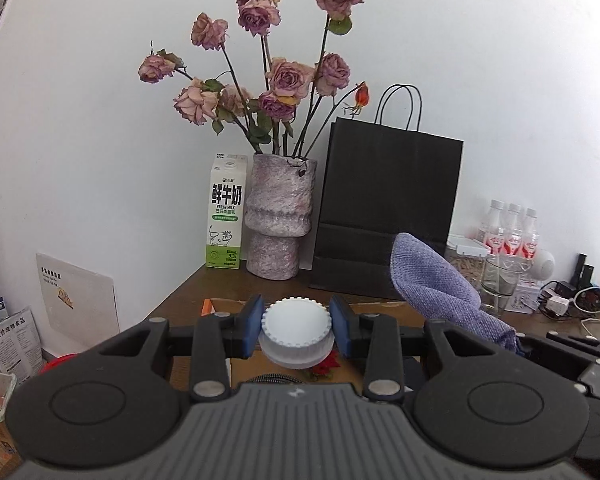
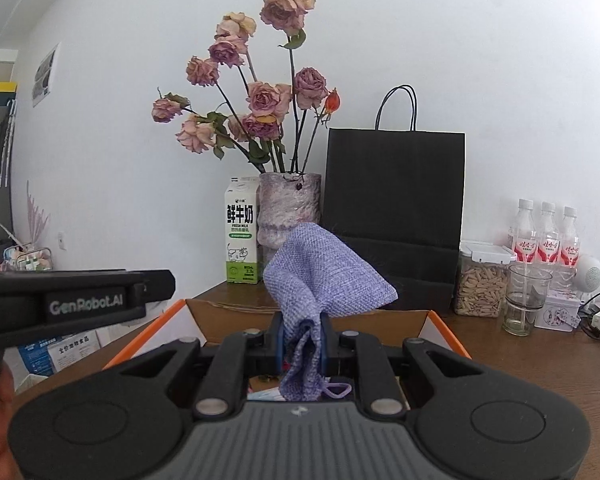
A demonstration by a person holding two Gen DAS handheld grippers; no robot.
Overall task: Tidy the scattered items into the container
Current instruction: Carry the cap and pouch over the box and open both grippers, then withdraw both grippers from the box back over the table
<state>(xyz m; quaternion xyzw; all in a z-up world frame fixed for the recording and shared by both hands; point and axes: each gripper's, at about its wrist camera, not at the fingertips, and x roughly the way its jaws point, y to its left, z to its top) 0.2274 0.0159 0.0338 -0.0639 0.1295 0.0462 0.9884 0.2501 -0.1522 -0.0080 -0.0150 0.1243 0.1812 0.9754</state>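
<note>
Left gripper [image 1: 297, 330]: blue pads clamped on a white ribbed jar lid [image 1: 296, 332], held above the open cardboard box [image 1: 380, 307]. Right gripper [image 2: 302, 346]: jaws nearly closed, pinching a lavender woven drawstring pouch [image 2: 320, 280] by its neck, also over the box. Beyond, against the wall: milk carton [image 1: 225, 216], vase of dried roses [image 1: 278, 216], black paper bag [image 1: 388, 208].

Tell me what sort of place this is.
Probably a lived-in home room or small office corner. A wooden table against a white wall holds a vase of dried roses, a fresh milk carton and a jar of seeds, with chargers and cables at one end.
</note>
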